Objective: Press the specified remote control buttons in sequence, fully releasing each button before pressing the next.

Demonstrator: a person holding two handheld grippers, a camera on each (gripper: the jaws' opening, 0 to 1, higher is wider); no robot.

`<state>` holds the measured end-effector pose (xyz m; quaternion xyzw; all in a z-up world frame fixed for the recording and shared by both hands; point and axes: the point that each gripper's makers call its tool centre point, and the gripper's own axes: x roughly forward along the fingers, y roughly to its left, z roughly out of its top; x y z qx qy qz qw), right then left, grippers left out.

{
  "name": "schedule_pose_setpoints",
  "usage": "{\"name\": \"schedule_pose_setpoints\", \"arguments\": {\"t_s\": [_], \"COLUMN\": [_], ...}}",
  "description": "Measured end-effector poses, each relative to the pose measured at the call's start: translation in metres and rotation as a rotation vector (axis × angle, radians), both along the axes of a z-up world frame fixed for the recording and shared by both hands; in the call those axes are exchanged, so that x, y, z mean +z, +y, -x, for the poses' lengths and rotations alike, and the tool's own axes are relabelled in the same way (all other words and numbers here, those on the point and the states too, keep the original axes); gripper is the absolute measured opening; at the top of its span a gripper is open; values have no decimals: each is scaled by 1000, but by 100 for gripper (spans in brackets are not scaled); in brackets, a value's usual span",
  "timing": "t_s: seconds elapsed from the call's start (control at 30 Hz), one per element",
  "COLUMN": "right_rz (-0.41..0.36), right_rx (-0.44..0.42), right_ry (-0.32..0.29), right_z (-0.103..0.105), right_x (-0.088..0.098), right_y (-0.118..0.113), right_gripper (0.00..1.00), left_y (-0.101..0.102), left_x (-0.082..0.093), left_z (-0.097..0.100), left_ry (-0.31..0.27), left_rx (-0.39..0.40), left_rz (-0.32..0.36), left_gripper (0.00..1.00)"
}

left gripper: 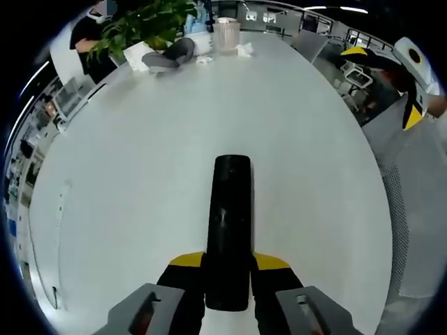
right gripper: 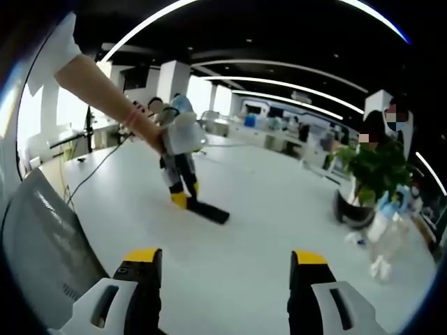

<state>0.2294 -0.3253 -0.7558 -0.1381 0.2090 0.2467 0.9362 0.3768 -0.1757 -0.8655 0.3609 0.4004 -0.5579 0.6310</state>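
A long black remote control (left gripper: 229,223) lies lengthwise on the white table (left gripper: 140,174), pointing away from me. My left gripper (left gripper: 229,262) is shut on its near end, a yellow-tipped finger on each side. In the right gripper view, a person's hand holds that left gripper (right gripper: 180,183) down on the remote (right gripper: 209,210) at mid-table. My right gripper (right gripper: 225,259) is open above the table with nothing between its fingers, well short of the remote. From the left gripper view it shows as yellow and black parts (left gripper: 412,112) at the far right.
At the table's far end stand a potted plant (left gripper: 143,21), a grey bag (left gripper: 171,54) and a clear container (left gripper: 225,33). A mesh chair back (left gripper: 412,202) stands beside the table. Clear bottles (right gripper: 385,230) sit near the plant (right gripper: 374,171). A cable (right gripper: 105,164) runs across the table.
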Motion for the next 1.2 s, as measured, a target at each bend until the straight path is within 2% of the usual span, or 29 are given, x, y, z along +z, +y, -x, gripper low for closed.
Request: {"name": "schedule_pose_setpoints", "arguments": {"t_s": [0.83,1.2], "right_rz": [0,2], "right_rx": [13,17], "right_ry": [-3,1], "right_z": [2,3], "right_x": [1,0], "right_y": [1,1], "right_gripper": [73,73], "left_y": [-4,-5], "left_x": [0,1], "left_z": [23,30], "left_ry": [0,-2], "left_rx": [-15,13], "left_rz": [12,61], "left_gripper": [24,25]}}
